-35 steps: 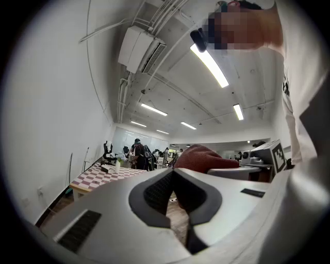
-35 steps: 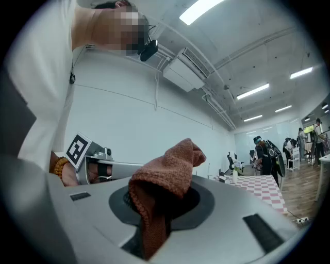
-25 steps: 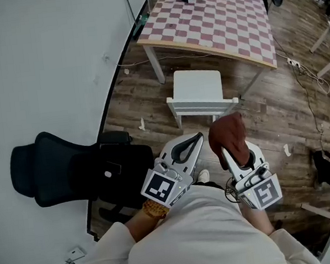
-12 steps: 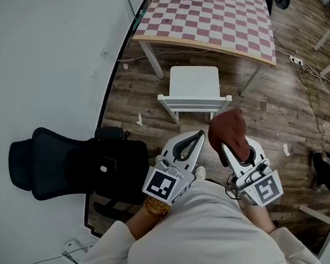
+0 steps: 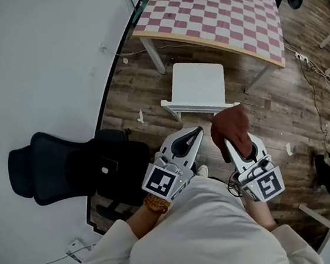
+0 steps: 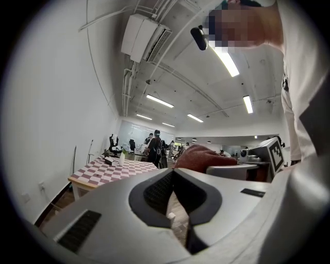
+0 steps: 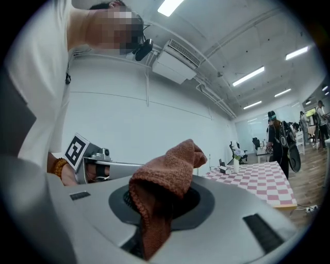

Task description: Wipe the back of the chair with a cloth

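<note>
A white chair (image 5: pixel 198 86) stands on the wood floor below me, its slatted back (image 5: pixel 197 106) on the near side. My right gripper (image 5: pixel 230 140) is shut on a rust-brown cloth (image 5: pixel 231 130), which bunches over its jaws just short of the chair's back. The same cloth (image 7: pixel 167 185) fills the right gripper view and hangs down between the jaws. My left gripper (image 5: pixel 196 133) is shut with nothing in it, held beside the right one and left of the cloth. In the left gripper view its jaws meet (image 6: pixel 172 192), and the cloth (image 6: pixel 198 157) shows to the right.
A table with a pink checked top (image 5: pixel 216 13) stands beyond the chair. A black office chair (image 5: pixel 69 172) is at my left by the white wall (image 5: pixel 33 66). Paper scraps (image 5: pixel 140 118) and a cable (image 5: pixel 317 90) lie on the floor. People stand far off (image 6: pixel 154 147).
Both grippers have come a little closer to the white chair and sunk slightly, cloth still in the right one. The chair's back now lies just ahead of the cloth.
</note>
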A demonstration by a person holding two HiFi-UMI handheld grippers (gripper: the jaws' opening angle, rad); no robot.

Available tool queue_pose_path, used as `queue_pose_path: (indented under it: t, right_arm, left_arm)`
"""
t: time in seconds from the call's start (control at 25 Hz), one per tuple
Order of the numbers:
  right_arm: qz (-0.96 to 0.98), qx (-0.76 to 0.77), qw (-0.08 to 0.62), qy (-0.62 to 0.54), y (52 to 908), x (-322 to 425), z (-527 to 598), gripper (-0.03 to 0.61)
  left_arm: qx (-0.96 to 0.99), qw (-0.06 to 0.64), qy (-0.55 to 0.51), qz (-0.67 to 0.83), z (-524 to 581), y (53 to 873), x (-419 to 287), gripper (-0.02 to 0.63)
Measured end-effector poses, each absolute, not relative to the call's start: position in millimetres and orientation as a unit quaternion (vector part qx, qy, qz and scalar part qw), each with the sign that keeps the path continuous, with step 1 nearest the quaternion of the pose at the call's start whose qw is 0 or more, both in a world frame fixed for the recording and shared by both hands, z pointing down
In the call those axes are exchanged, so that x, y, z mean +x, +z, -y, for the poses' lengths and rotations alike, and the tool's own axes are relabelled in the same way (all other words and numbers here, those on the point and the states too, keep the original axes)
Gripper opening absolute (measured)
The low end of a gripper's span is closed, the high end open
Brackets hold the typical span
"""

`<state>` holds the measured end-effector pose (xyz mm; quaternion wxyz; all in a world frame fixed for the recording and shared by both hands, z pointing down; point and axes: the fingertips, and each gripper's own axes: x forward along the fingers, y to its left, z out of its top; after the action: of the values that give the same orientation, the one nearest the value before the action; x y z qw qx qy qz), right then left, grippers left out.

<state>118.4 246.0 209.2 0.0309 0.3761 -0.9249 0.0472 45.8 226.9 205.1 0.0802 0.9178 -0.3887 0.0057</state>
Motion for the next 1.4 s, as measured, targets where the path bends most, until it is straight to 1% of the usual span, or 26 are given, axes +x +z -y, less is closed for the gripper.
queue_pose_path:
  t: [0.08,0.24,0.4,0.6,0.88,1.08,1.2,1.32,1.4]
  right_arm:
    - [0.927,0.370,0.036,0.051,212,104,-227,0.097]
    - [0.927,0.367,0.032,0.069,213,74,-176,0.097]
    - [0.925,0.371,0.028,0.076,208,47,-126,0.097]
    - [0.923,0.375,0.043,0.072,208,19,-71,0.097]
    - [0.916,0.392,0.056,0.059,211,1,-20,0.097]
    - [0.917,0.389,0.074,0.058,222,-5,-2,0.097]
    - [0.923,0.368,0.102,0.047,235,-8,3,0.097]
    - [0.924,0.328,0.187,0.052,270,-4,4,0.097]
    - [0.921,0.308,0.229,0.066,290,-4,8,0.097]
  left_arm:
    - [0.915,0.092,0.011,0.393,-208,210,33,0.029]
    - [0.914,0.088,0.001,0.397,-158,213,7,0.028]
    - [0.913,0.119,0.020,0.391,-114,216,-19,0.028]
    - [0.914,0.122,0.017,0.386,-56,217,-52,0.028]
    - [0.925,0.126,0.029,0.357,-7,227,-69,0.029]
    - [0.928,0.124,0.042,0.349,8,237,-75,0.028]
    - [0.930,0.131,0.065,0.337,11,251,-73,0.028]
    - [0.937,0.107,0.096,0.319,16,270,-73,0.028]
    - [0.938,0.099,0.126,0.307,16,286,-77,0.030]
